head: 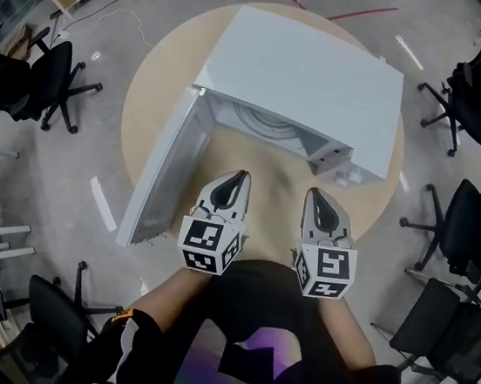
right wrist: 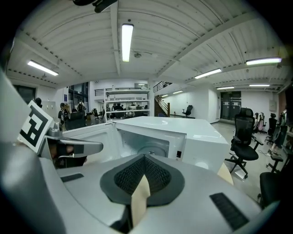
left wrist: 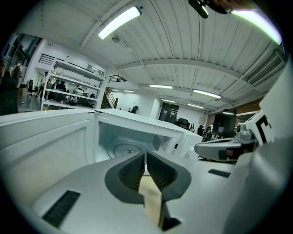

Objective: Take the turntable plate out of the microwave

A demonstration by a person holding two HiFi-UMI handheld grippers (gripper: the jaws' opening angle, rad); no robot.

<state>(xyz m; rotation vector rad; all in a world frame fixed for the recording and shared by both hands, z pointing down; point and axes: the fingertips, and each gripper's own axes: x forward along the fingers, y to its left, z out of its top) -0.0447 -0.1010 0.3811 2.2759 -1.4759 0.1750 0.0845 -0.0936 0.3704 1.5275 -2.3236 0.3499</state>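
Fingers (left wrist: pixel 132 171) on left gripper (head: pixel 239 178) meet at the tips, nothing between them. Right gripper (head: pixel 314 193) also closed and empty. Both sit side by side in front of microwave (head: pixel 326 75) on round table (head: pixel 152 96), door (head: pixel 159 176) swung open at left. Turntable plate (head: pixel 271 125) flat on the cavity floor, clear of both grippers.

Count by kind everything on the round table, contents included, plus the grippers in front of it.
Microwave: 1
Turntable plate: 1
Grippers: 2, the left gripper and the right gripper
Total: 4
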